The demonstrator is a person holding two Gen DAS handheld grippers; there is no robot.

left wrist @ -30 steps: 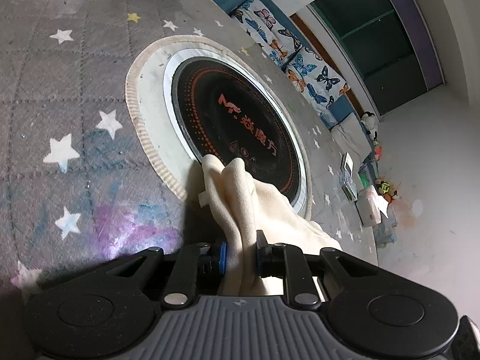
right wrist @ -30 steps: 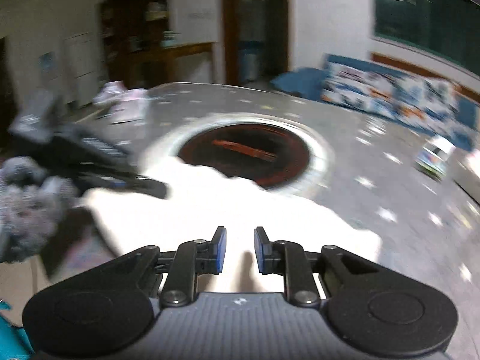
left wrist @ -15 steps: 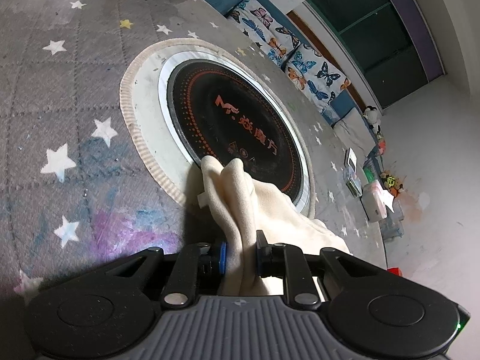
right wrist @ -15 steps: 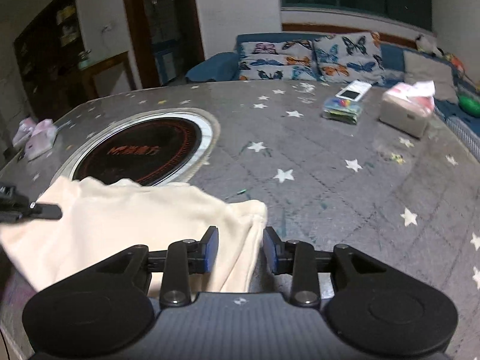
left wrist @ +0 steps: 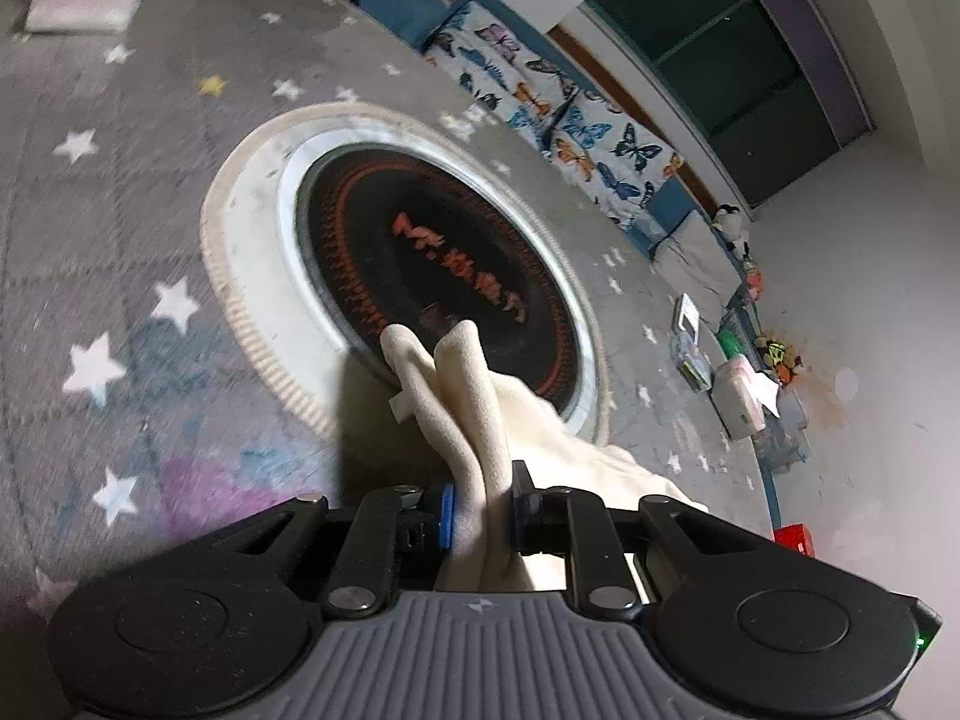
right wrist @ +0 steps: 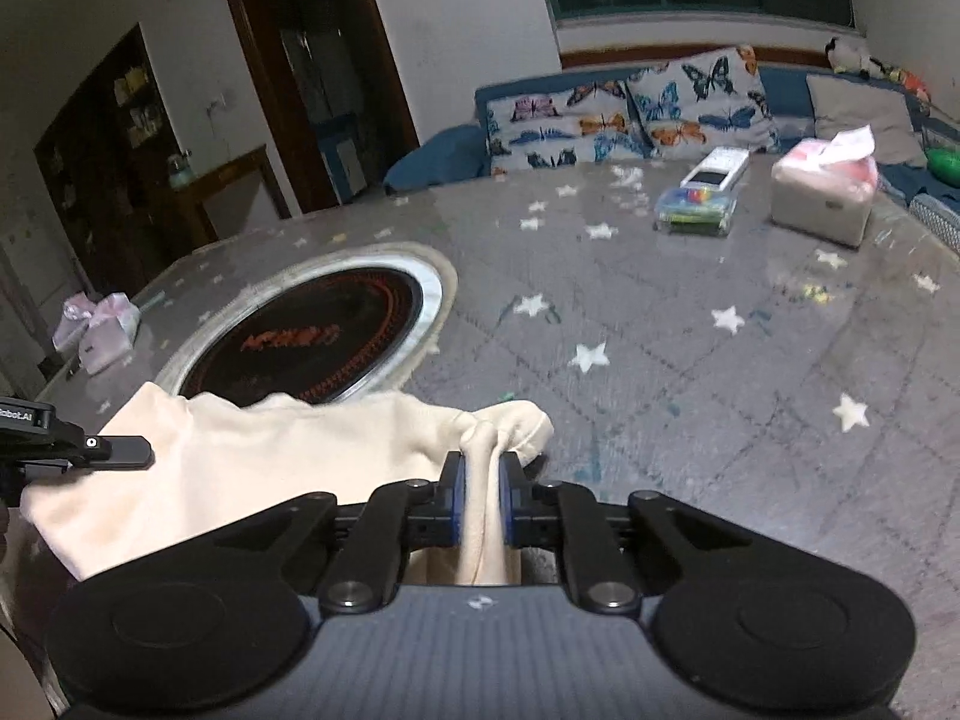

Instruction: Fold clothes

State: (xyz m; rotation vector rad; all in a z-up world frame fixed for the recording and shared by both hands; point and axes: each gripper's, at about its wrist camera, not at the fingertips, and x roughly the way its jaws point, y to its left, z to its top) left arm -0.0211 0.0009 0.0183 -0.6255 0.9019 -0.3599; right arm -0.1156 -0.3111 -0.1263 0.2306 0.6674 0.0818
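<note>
R claw [right wrist: 480,501] was spread and empty 0.5 s ago; now it's pressed onto a bunched corner of the cloth [right wrist: 252,468], fabric squeezed between both pads. L claw [left wrist: 480,504] unchanged vs earlier: still pinching a folded ridge of the same cloth [left wrist: 462,414], which sticks up past the pads. L view has shifted a bit and is blurrier.

Cloth is cream, lying at the near edge of the desk [right wrist: 690,372], its far edge overlapping the rim of the round black hob [right wrist: 312,336] set in the desk. In R view the L claw [right wrist: 120,450] shows at the cloth's left corner, so the cloth spans between the two claws.

Around: pink bow packet [right wrist: 96,330] left of the hob; tissue box [right wrist: 822,198] and a clear case [right wrist: 696,210] at the far right, well apart from the cloth. Butterfly cushions [right wrist: 630,114] on the sofa behind the desk. Nothing lies on the cloth.
</note>
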